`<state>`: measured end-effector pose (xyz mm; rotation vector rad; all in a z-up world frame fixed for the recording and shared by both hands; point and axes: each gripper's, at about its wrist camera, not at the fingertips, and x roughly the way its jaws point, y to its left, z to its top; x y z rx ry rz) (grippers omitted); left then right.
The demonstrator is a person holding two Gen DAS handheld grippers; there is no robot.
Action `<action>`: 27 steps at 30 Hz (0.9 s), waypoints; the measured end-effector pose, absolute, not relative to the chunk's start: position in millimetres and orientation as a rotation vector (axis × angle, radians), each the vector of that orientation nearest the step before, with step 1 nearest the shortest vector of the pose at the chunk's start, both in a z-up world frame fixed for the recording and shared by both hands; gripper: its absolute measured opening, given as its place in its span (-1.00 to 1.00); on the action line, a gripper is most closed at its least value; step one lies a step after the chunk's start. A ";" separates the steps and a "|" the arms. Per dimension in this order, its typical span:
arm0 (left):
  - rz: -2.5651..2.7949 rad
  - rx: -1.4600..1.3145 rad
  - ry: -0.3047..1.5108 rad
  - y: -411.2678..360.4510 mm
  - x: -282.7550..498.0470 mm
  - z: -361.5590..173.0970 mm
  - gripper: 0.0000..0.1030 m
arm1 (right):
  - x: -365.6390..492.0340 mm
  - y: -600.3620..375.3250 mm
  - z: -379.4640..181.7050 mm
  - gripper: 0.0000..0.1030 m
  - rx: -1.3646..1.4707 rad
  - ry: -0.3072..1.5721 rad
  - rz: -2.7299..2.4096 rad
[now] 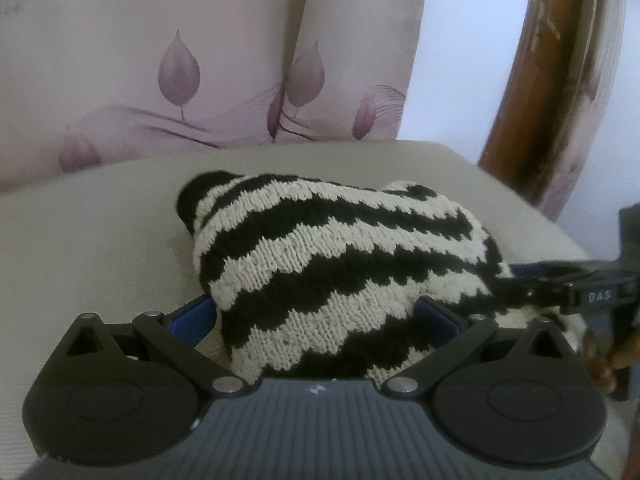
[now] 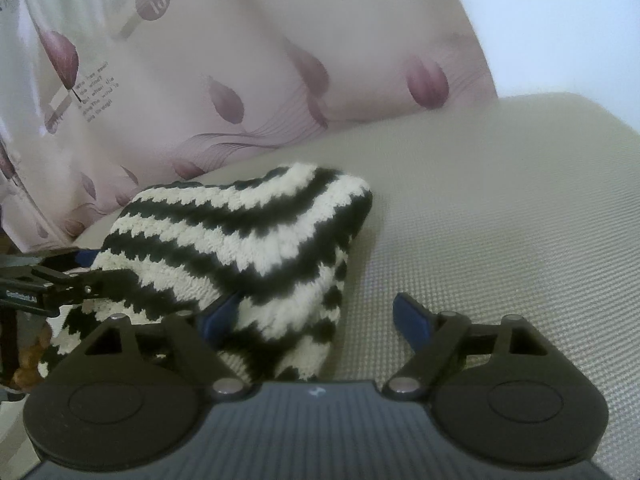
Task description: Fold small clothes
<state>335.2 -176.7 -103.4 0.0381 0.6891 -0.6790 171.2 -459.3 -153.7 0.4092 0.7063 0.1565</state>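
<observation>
currently | left gripper (image 1: 316,316) jaws wide around striped knit (image 1: 340,264); right gripper (image 2: 316,316) jaws wide, unclamped

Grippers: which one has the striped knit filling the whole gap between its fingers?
The left gripper: the knit spans both its blue fingers. The right gripper has knit only at one finger; bare cushion lies by the other.

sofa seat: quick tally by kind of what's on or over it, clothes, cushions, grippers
Striped knit garment: 1, black and cream, bunched on the seat cushion
Floral back cushions: 2
Grippers: 2, the left gripper with its jaws around the knit, the right gripper with jaws apart at the knit's edge
Total: 5
</observation>
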 end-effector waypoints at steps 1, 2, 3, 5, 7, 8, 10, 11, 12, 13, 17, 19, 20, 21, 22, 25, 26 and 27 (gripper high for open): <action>-0.699 0.008 0.701 -172.9 339.0 -106.1 1.00 | 171.0 -460.4 -154.4 0.69 0.420 0.707 0.162; -0.722 -0.031 0.713 -168.3 343.2 -109.2 1.00 | 170.8 -461.3 -154.8 0.72 0.429 0.707 0.169; -0.743 -0.073 0.729 -163.7 347.1 -112.5 1.00 | 170.6 -462.4 -155.2 0.73 0.437 0.705 0.176; -0.783 -0.142 0.767 -156.9 354.8 -120.2 1.00 | 170.0 -464.1 -156.3 0.76 0.454 0.703 0.185; -0.816 -0.200 0.796 -152.1 360.7 -128.2 1.00 | 170.2 -465.1 -157.0 0.77 0.469 0.703 0.198; -0.829 -0.223 0.809 -151.0 362.9 -131.0 1.00 | 170.7 -465.6 -157.1 0.78 0.472 0.705 0.200; -0.854 -0.267 0.822 -148.4 366.5 -136.6 1.00 | 171.7 -466.2 -157.2 0.78 0.479 0.705 0.207; -0.864 -0.272 0.817 -147.6 367.1 -137.4 1.00 | 172.5 -467.5 -157.9 0.79 0.495 0.705 0.217; -0.874 -0.277 0.814 -147.6 367.2 -138.3 1.00 | 173.5 -468.9 -158.7 0.79 0.512 0.705 0.228; -0.886 -0.287 0.814 -146.6 367.9 -139.4 1.00 | 174.7 -470.4 -159.6 0.79 0.529 0.705 0.242; -0.934 -0.346 0.819 -138.5 373.8 -144.0 1.00 | 180.7 -473.4 -162.9 0.81 0.590 0.724 0.338; -0.957 -0.350 0.812 -137.9 375.0 -145.8 1.00 | 185.2 -472.2 -165.1 0.81 0.614 0.733 0.391; -0.963 -0.347 0.808 -137.9 375.4 -145.7 1.00 | 188.3 -471.5 -166.6 0.81 0.625 0.736 0.414; -0.968 -0.346 0.806 -138.8 375.9 -145.8 1.00 | 191.7 -470.8 -167.1 0.81 0.628 0.734 0.420; -0.972 -0.352 0.805 -138.8 376.2 -146.3 1.00 | 195.5 -470.7 -167.6 0.81 0.636 0.735 0.423; -0.983 -0.366 0.801 -137.5 379.4 -148.6 1.00 | 207.3 -472.7 -170.6 0.80 0.675 0.734 0.441; -0.985 -0.368 0.797 -137.1 379.4 -149.1 1.00 | 209.8 -472.9 -171.2 0.80 0.682 0.732 0.446; -0.986 -0.368 0.793 -137.2 380.5 -149.5 1.00 | 211.6 -472.5 -171.8 0.77 0.684 0.731 0.449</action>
